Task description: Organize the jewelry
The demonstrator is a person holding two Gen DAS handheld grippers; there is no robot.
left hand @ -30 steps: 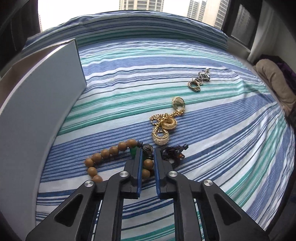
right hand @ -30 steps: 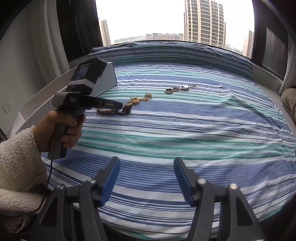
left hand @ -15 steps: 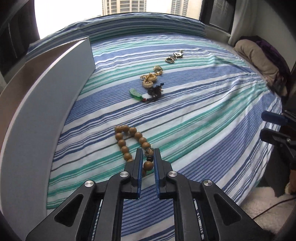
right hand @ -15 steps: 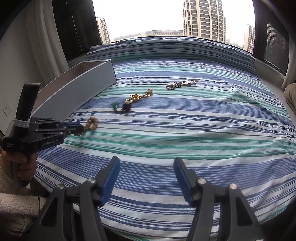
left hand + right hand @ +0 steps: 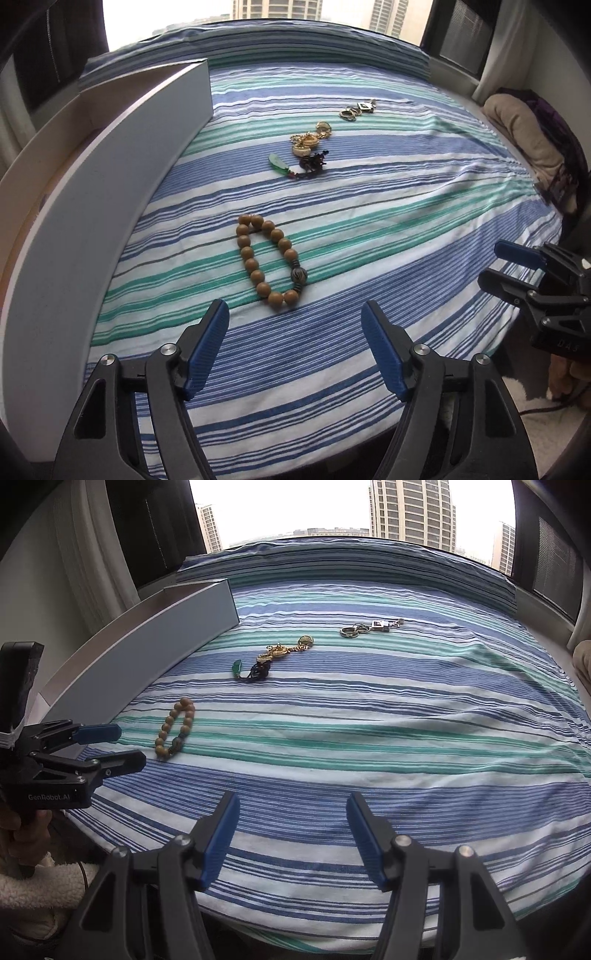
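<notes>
we see a brown bead bracelet (image 5: 269, 260) lying flat in a loop on the striped sheet, apart from a green pendant (image 5: 279, 164), a gold chain piece (image 5: 308, 140) and silver rings (image 5: 356, 110) farther back.

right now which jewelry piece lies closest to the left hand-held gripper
The brown wooden bead bracelet, lying alone just ahead of the open left hand-held gripper. The green pendant, gold pieces and silver rings sit farther up the bed.

A striped bedsheet (image 5: 369, 206) filled the frame. A grey board (image 5: 92, 229) curved along the left. Tower blocks (image 5: 410, 513) showed through the window at top.
</notes>
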